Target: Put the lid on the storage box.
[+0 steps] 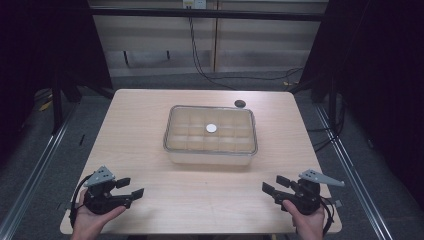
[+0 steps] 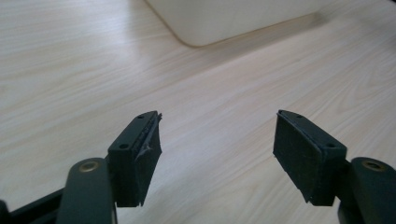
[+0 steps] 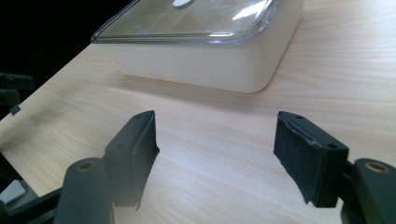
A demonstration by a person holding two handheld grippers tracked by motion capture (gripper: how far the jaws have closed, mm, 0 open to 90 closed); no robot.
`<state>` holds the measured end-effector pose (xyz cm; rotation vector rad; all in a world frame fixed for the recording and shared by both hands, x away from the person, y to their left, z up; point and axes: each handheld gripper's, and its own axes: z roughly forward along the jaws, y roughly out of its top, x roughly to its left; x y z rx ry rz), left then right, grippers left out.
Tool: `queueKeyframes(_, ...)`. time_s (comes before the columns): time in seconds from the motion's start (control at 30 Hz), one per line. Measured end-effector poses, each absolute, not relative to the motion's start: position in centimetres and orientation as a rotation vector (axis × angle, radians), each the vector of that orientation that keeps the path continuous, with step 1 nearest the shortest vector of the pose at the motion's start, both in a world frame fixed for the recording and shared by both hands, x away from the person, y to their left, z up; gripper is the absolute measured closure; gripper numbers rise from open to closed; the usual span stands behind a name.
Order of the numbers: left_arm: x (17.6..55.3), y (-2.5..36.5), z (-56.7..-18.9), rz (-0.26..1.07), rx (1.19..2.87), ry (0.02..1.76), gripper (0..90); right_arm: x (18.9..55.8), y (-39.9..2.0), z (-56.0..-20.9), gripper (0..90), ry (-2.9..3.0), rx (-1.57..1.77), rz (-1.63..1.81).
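A shallow cream box with a clear lid stands in the middle of the wooden table. Through the lid I see a grid of compartments, and a small white round knob sits on the lid's centre. My left gripper rests in a hand near the table's front left corner, jaws wide apart and empty, aimed toward the box's corner. My right gripper is held near the front right corner, also open and empty, facing the box. Bare wood lies between both pairs of pads.
A small dark round disc lies on the table behind the box, near the far edge. Black cables run across the floor beyond the table. Metal rails flank the table on both sides.
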<state>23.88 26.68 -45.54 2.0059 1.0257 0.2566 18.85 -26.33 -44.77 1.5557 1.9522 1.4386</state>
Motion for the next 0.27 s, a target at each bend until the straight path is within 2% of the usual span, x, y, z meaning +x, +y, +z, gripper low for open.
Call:
queueKeyframes(0.07, 23.8, 26.8, -46.2, 0.293, 2.017, 1.045, 29.7, 18.4, -26.7, -45.2, 29.0, 1.908, 1.573, 1.444)
queueKeyframes(0.27, 24.7, 27.0, -47.1, 0.264, 2.023, 1.087, 28.6, 18.2, -26.6, -46.6, 26.6, 1.959, 1.6, 1.379)
